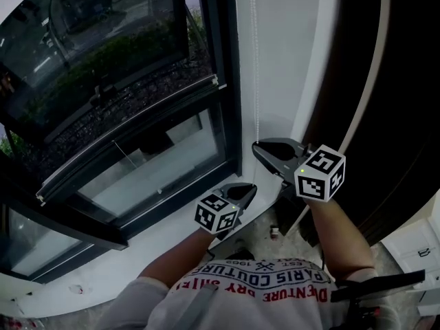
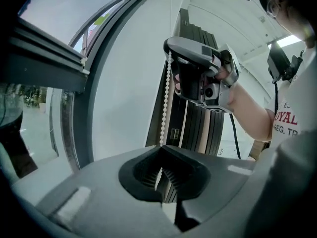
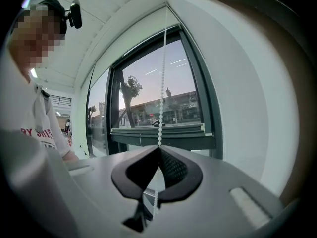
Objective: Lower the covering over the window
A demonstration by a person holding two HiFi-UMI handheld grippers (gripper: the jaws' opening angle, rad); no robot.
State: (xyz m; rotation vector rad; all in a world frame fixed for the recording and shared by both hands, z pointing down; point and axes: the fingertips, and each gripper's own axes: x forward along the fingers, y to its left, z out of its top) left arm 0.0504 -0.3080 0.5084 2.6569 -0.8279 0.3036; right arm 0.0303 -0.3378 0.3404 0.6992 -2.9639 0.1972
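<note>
Progress: the covering looks like a dark see-through mesh shade (image 1: 103, 67), part-way down the black-framed window (image 1: 230, 81). Its dark bottom rail with pale end cap (image 1: 137, 126) (image 3: 188, 129) sits well above the sill, with bare glass below. Judged: lowering under way, a good stretch left.

Thin white beaded pull chain (image 1: 256, 60) hangs along the white wall just beside the frame.

Right gripper (image 3: 159, 148): jaws closed together, chain (image 3: 161, 98) pinched at the tips and trailing out below.

Left gripper (image 2: 161, 148): jaws closed on the same chain (image 2: 166, 98), lower down. The right gripper (image 2: 198, 78) is above it on the strand.
</note>
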